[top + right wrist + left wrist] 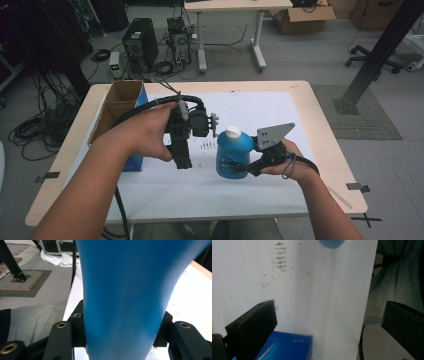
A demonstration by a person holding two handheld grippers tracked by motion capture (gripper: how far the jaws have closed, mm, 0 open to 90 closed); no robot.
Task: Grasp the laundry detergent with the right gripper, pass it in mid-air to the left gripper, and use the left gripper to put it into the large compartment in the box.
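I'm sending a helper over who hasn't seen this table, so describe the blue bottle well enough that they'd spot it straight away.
Start at the white sheet covering the wooden table. Near its middle stands the blue bottle, upright, with the right gripper clamped on its side. Its white cap and rounded body set it apart from the squared blue box and open cardboard box to the left.
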